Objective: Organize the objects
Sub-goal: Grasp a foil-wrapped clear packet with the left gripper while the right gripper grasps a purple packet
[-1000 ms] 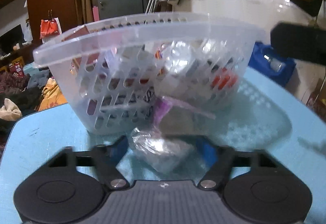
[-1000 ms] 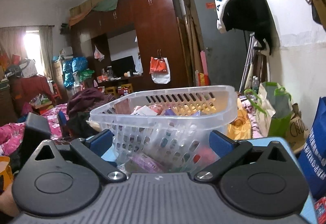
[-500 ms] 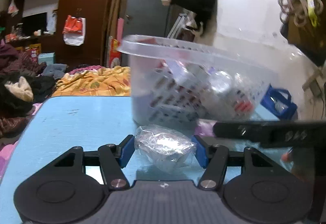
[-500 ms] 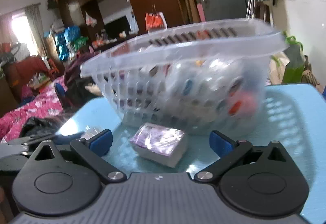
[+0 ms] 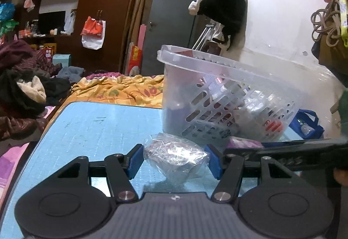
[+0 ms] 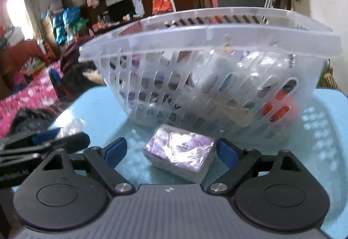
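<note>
A clear plastic basket (image 5: 228, 95) full of packets stands on the blue table (image 5: 97, 126); it also shows in the right wrist view (image 6: 206, 60). My left gripper (image 5: 174, 157) has its blue pads against both sides of a crinkly clear plastic packet (image 5: 175, 156) resting on the table. My right gripper (image 6: 171, 151) is open around a purple wrapped box (image 6: 180, 154) lying in front of the basket; the left pad stands off it, the right pad is close. The purple box also shows in the left wrist view (image 5: 241, 143), with the right gripper's finger (image 5: 304, 149) beside it.
The left gripper's fingers (image 6: 43, 141) reach in at the left of the right wrist view. A bed with an orange blanket (image 5: 121, 91) and piled clothes (image 5: 24, 91) lies beyond the table's far edge. A blue bag (image 5: 306, 126) sits behind the basket.
The left gripper has swung left, so the basket now sits to its right, the clear packet staying between its pads. The right gripper dropped toward the table and closed in around the purple box.
</note>
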Tool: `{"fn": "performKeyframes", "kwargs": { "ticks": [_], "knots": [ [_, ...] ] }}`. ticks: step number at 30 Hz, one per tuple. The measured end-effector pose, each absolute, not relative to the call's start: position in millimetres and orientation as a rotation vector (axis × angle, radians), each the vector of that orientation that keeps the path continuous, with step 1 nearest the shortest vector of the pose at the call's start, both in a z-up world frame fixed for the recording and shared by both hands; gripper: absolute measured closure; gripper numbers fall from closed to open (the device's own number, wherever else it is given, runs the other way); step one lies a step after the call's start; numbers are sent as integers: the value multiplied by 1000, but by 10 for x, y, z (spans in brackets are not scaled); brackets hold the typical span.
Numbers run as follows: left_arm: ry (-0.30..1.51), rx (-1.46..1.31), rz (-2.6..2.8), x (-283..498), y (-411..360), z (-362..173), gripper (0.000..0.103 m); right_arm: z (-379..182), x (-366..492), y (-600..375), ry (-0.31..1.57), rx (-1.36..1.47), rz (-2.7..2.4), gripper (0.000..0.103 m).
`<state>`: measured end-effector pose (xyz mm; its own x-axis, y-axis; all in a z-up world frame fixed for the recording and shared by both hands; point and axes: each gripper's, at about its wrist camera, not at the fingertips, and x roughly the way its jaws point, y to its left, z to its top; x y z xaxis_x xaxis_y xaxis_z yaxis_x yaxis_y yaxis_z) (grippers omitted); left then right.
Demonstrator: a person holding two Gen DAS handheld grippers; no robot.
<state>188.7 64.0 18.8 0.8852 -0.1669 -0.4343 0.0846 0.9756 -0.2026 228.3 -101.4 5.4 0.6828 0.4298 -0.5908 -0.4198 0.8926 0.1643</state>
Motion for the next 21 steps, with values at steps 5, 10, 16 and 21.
{"fn": "performKeyframes", "kwargs": {
  "ticks": [5, 10, 16, 21],
  "knots": [
    [448, -198, -149, 1850, 679, 182, 38, 30, 2165, -966, 613, -60, 479, 27],
    [380, -184, -161, 1749, 638, 222, 38, 160, 1818, -1135, 468, -64, 474, 27],
    [329, -146, -170, 1700, 505, 278, 38, 327, 1430, -1419, 315, -80, 441, 26],
    [297, -147, -195, 1632, 420, 306, 38, 325, 1249, -1606, 262, -13, 479, 26]
  ]
}}
